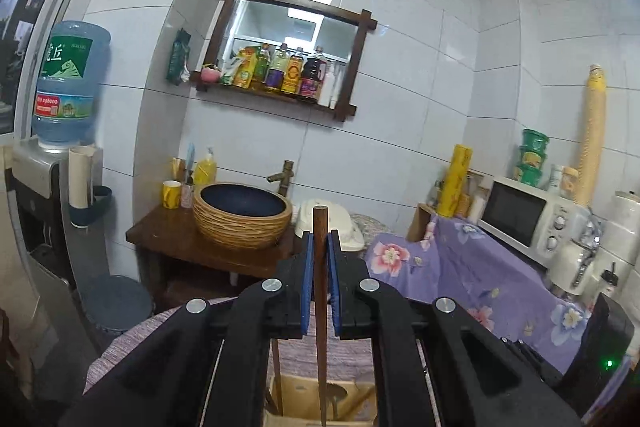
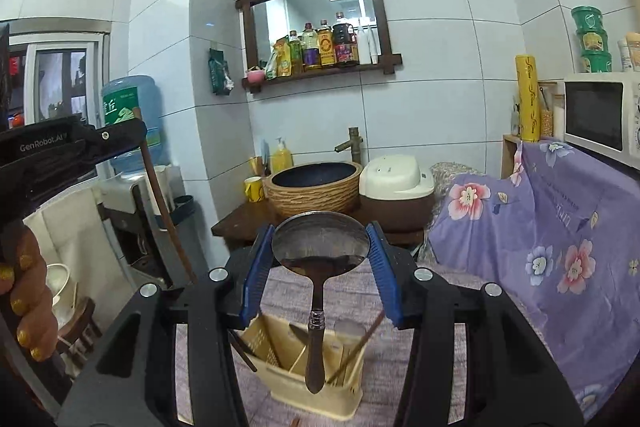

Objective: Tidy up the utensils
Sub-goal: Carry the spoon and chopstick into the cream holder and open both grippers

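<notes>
Wooden chopstick (image 1: 320,267): light, stiff; left gripper (image 1: 320,247) fingers clenched mid-shaft. Steel ladle (image 2: 320,247): slippery; right gripper (image 2: 320,259) fingers clamp bowl rim.

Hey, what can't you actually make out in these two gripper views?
- Left wrist view: the chopstick's lower tip, cut off by the bottom edge.
- Left wrist view: the utensil holder, mostly hidden behind the left gripper.
- Right wrist view: what else stands in the holder, partly covered by the spoon.
- Both views: bottle labels, too small.
</notes>
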`<state>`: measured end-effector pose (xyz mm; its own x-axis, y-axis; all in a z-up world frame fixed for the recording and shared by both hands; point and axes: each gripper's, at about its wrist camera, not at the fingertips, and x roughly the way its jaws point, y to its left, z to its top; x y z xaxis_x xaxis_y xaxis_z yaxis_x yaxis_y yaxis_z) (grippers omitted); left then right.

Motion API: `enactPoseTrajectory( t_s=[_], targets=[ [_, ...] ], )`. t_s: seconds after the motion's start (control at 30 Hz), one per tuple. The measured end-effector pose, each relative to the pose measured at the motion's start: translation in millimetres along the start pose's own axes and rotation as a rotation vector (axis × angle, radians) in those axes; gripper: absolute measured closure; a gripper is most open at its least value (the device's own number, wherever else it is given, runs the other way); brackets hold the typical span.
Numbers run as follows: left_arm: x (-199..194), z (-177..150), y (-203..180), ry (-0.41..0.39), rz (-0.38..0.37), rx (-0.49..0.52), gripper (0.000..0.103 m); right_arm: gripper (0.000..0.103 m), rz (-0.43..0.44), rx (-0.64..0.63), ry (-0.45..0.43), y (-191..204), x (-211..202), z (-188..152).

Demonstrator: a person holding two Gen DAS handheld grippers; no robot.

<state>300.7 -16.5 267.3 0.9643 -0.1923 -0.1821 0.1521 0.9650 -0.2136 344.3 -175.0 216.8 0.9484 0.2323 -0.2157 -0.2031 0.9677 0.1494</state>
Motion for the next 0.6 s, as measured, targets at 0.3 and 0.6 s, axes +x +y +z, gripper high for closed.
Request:
enactPoseTrajectory(
  t_s=[0.3,0.6],
  targets=[
    [37,-44,8,0.023,0.083,0.033,0.095,0.055,-0.042,-0.008,0.050,-5,44,-48],
    [61,-100,22,0.154,0.075,0.022,0.095,0.055,-0.063,-0.054,0.096,-5,53,-99]
  ],
)
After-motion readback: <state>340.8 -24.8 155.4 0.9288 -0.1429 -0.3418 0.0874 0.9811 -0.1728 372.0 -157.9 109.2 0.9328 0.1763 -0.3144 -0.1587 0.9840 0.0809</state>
